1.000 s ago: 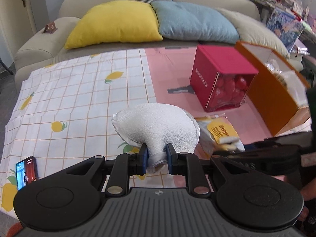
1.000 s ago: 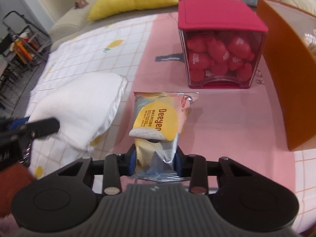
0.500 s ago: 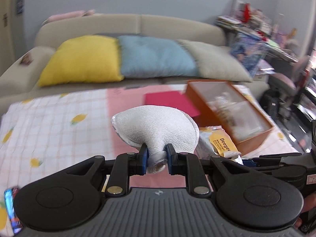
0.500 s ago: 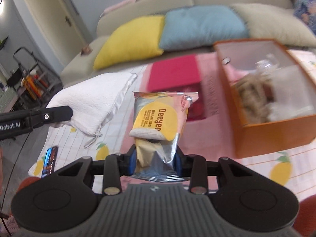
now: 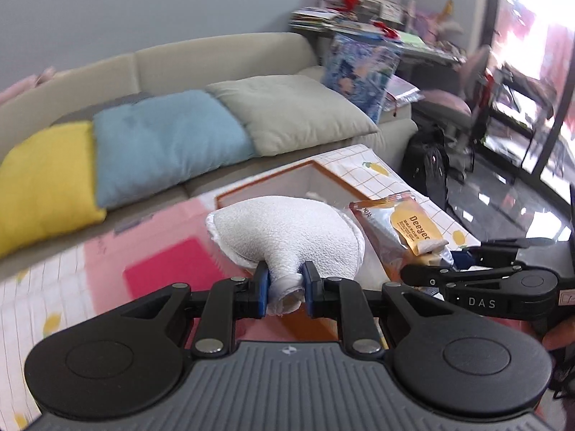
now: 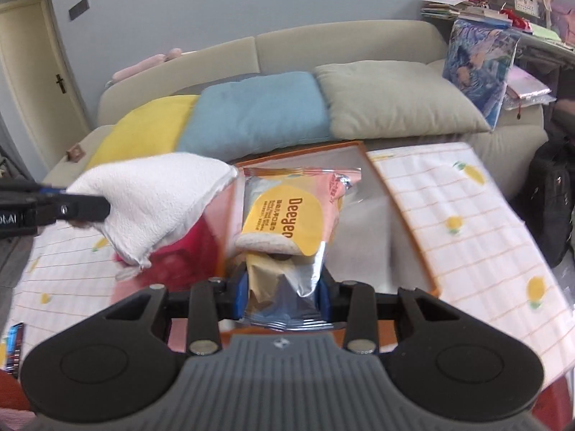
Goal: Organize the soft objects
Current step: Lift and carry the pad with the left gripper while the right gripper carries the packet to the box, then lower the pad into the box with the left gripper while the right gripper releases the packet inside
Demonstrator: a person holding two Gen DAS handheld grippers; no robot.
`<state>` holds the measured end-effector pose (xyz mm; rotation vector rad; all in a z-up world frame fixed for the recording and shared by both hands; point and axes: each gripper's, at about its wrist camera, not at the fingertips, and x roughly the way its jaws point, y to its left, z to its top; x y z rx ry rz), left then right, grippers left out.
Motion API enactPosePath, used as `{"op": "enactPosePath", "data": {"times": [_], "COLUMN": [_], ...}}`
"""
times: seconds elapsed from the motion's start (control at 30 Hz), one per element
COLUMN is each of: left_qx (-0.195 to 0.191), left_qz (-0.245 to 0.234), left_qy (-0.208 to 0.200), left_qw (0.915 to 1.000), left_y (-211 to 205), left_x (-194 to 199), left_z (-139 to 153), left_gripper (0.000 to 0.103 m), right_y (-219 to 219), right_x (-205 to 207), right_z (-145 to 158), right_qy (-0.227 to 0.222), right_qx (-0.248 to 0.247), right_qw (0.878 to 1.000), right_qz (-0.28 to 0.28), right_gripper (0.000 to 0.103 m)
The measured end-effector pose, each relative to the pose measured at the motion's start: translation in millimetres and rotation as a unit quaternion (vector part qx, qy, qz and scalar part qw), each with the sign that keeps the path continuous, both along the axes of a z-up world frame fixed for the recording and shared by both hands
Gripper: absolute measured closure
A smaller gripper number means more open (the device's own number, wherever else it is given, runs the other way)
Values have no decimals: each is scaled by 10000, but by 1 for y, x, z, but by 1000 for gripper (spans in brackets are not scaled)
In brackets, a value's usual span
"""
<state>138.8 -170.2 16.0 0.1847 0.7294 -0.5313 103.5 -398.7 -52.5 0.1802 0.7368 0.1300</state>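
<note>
Orange box (image 6: 413, 248): open-topped, rectangular, thin flat walls with a pale lining; the inside is largely hidden behind the held items and blurred, so its contents cannot be made out. Beside it stands a red box (image 5: 169, 269), blurred here. Left gripper (image 5: 285, 289): blue pads pinched on the gathered neck of a white pouch (image 5: 287, 237), a soft, rounded item with a nubby terry texture and a stitched edge, held in the air above the near edge of the orange box. Right gripper (image 6: 284, 296): jaws clamped on the crumpled lower end of a packet (image 6: 287, 215), glossy silver foil with a yellow label, creased where gripped and standing upright over the orange box. The two held items hang side by side, the pouch to the left of the packet, close but apart. Beneath lies a cloth (image 6: 463, 215), white with an orange grid and lemon prints, with a pink section next to it. Behind is a beige sofa (image 6: 341, 46) carrying three plump cushions: yellow, blue, grey-green.
</note>
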Motion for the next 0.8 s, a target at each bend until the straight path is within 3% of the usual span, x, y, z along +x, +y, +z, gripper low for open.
{"op": "enactPosePath", "data": {"times": [0.13,0.37,0.53,0.8], "left_qx": [227,762,1209,1407], "left_qz": [-142,-163,-166,-154], "left_qy": [-6,95,183,685], "left_qw": [9996,9969,9924,9876], "left_y": [-37,-78,-94,-95], "left_x": [35,92,123,147], "left_z": [-9,-50,-87,-129], "left_gripper": [82,82,82,75], "right_y": [-24,-42,-36,-17], "right_x": [37,99,134,157], "right_z": [-11,-43,-65,-94], "right_qy": [148,500,750,1115], "right_qx": [-69,-65,-110,-496], "right_qw": [9998,9987,9971,9922], "right_qz": [-59,-87,6,240], "right_gripper": [66,66,66,63]}}
